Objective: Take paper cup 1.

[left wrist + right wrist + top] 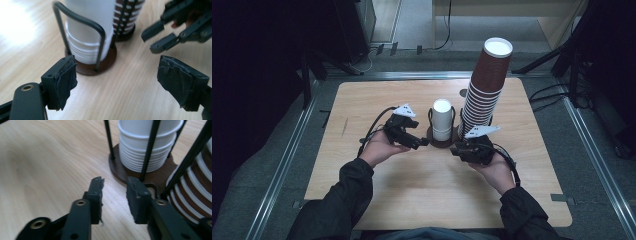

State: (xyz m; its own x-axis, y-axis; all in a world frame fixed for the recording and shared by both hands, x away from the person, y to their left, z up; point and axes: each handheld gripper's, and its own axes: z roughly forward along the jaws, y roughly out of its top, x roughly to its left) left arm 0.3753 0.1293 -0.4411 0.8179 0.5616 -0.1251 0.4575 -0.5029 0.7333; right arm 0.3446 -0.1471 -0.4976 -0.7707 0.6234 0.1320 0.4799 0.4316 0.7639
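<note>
A short stack of upside-down white cups (442, 119) stands in a black wire holder on a round brown base (432, 141) at mid-table. A tall stack of brown cups (486, 85) rises just to its right. My left gripper (420, 142) sits low at the left of the base, its jaws wide open and empty (117, 77), facing the white cups (92, 30). At the base's right, my right gripper (458, 149) is open by a narrow gap (115, 187) with nothing in it, close to the base (125, 172) and the white cups (147, 145).
The wooden table (377, 100) has bare room to the left and toward the near edge. A wire upright (150, 147) of the holder stands just ahead of the right jaws. The brown stack (197, 187) crowds the right side. Dark floor and cables surround the table.
</note>
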